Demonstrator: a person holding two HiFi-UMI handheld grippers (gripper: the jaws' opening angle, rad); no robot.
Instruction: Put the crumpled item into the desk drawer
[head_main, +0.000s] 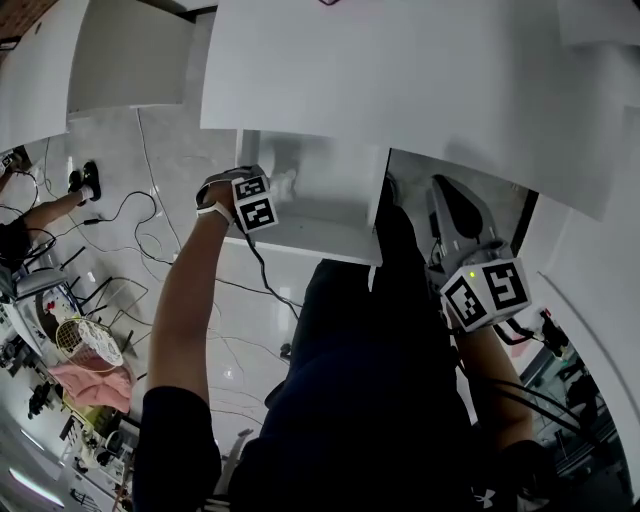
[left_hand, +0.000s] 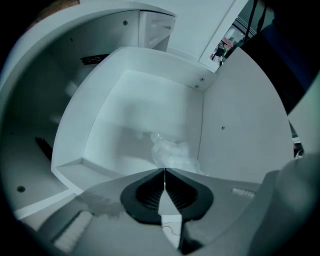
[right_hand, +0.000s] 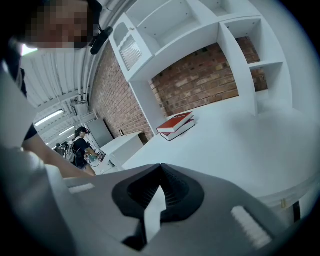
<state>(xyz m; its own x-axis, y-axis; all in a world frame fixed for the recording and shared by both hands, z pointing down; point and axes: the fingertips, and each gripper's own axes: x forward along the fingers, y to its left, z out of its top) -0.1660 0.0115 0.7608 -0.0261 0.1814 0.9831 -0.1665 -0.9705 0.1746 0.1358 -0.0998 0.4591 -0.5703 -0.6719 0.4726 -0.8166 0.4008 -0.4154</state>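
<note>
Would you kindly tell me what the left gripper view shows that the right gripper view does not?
Only the left gripper view: the inside of the open white desk drawer, and the pale crumpled item pinched at the tips of the left gripper. Only the right gripper view: the white desk top, a red book lying on it, a red brick wall, and the empty right gripper. Both: dark ribbed jaws closed together.

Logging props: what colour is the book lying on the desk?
The book is red, clearest in the right gripper view.
</note>
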